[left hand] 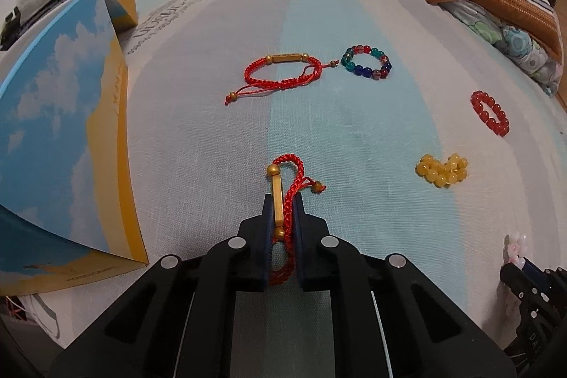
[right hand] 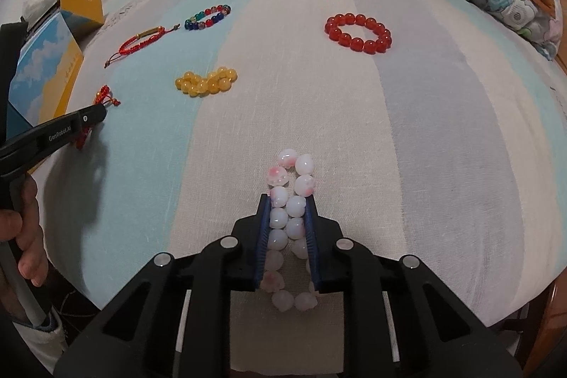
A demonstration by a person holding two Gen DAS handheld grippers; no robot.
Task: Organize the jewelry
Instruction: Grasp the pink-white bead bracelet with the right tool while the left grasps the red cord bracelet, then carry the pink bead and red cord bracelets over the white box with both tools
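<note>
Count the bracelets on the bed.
6: red cord bracelet in left gripper; pink-white bead bracelet in right gripper; second red cord bracelet, multicolour, red bead and yellow bead lying loose.

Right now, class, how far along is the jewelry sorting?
Nothing looks put away yet. In hand: left gripper clamps a red cord bracelet; right gripper clamps the pink-white bead bracelet. Left on the cloth: second red cord bracelet, multicolor beads, red beads, yellow beads.
</note>
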